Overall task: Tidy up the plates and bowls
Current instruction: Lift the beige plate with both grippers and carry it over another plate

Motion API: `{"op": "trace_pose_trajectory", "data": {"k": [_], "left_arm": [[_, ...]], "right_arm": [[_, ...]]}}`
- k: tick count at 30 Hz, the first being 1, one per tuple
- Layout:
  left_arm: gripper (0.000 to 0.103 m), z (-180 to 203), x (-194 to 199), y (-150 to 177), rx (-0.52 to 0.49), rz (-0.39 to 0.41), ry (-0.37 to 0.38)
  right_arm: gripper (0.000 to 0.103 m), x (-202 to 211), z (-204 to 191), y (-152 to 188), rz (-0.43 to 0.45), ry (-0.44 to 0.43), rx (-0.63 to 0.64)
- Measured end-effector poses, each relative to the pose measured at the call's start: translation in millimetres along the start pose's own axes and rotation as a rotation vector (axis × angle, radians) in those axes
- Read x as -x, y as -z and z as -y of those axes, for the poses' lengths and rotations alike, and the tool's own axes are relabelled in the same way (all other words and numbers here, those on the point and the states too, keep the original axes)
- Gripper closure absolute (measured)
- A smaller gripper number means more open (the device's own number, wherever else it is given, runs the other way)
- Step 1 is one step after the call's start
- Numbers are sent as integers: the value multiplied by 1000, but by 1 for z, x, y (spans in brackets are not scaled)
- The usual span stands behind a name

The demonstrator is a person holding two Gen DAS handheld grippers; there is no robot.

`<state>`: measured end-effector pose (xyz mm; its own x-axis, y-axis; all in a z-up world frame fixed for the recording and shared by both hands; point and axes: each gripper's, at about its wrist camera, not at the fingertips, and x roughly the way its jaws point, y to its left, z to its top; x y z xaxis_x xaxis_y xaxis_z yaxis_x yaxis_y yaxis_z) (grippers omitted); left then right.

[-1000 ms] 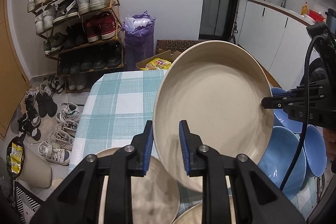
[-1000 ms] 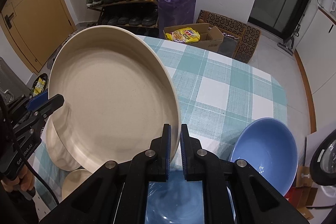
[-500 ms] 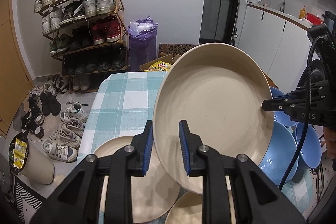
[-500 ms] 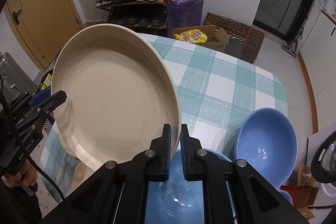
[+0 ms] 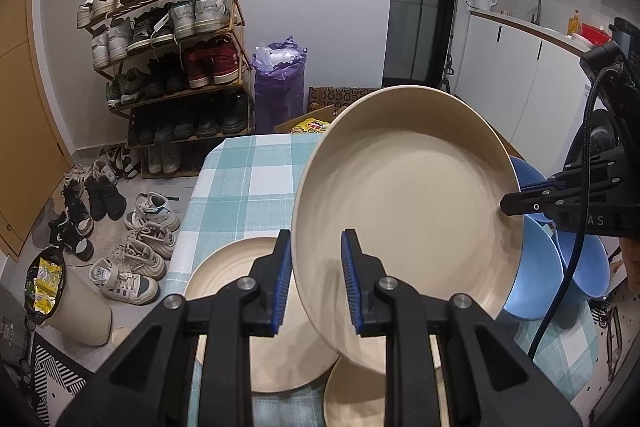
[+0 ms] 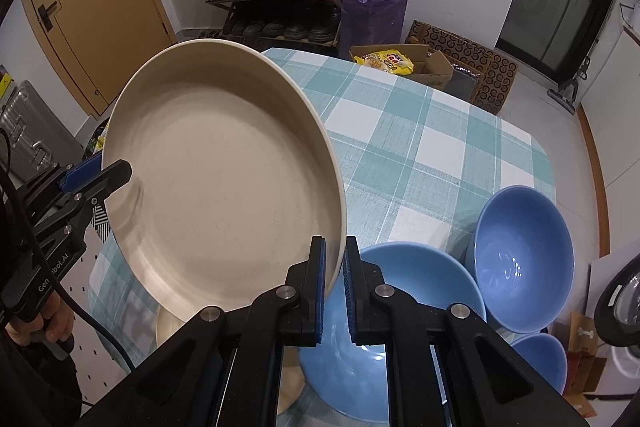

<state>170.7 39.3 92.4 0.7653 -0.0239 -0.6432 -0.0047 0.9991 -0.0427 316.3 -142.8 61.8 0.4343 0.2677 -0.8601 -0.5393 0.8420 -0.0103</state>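
Blue-padded fingers of the right gripper are pinched onto the rim of a large cream plate, which fills the left half of the right wrist frame, tilted and lifted off the checked tablecloth. Left gripper fingers stand parted around the plate's opposite rim, a gap showing beside the right pad; whether the left pad touches the rim cannot be told. Below the plate in the left wrist frame, two more cream plates lie at lower centre. Blue bowls sit at lower right of the right wrist frame. A shoe rack stands upper left.
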Motion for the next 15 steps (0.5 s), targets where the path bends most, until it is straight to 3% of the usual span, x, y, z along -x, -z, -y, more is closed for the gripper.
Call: {"op": "trace_pose_trajectory", "data": {"k": [15], "left_arm": [[81, 6, 17, 35, -4, -15, 15]], "right_arm": [[94, 8, -13, 39, -23, -11, 19]]}}
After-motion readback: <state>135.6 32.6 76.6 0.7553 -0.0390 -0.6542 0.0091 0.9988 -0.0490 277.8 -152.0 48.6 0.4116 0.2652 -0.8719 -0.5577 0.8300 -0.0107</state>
